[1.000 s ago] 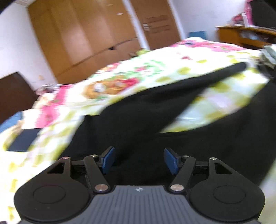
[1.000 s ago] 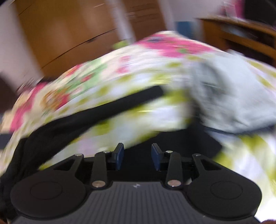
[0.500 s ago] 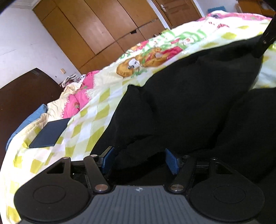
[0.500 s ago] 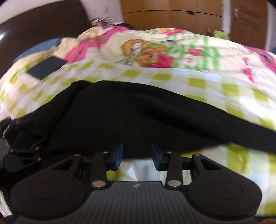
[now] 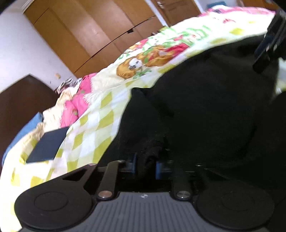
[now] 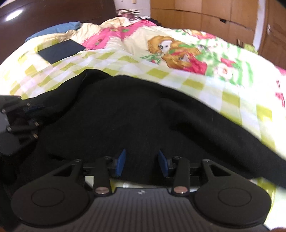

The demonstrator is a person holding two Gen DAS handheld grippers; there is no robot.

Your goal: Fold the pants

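Black pants (image 5: 205, 107) lie crumpled across a quilt with yellow-green checks and flowers (image 5: 100, 121). My left gripper (image 5: 146, 166) is low at their near edge. Its jaws are closing, and a bunched fold of black cloth is pinched between the blue pads. In the right wrist view the pants (image 6: 116, 116) fill the middle. My right gripper (image 6: 142, 163) hovers at their near edge with its jaws opening; cloth lies under and between the pads, which do not press on it. Each gripper also shows in the other's view: the right gripper (image 5: 268, 44) and the left gripper (image 6: 17, 121).
A flat dark blue item (image 6: 60, 50) lies on the quilt (image 6: 178, 58) near the pillows, beside a blue cloth (image 6: 57, 29). A dark brown headboard (image 6: 53, 16) stands behind. Wooden wardrobe doors (image 5: 89, 32) line the far wall.
The left jaws have come together on a fold of the pants. The right gripper swung from a grey cloth to the pants' edge, closer to them, and its jaws stand a little wider.
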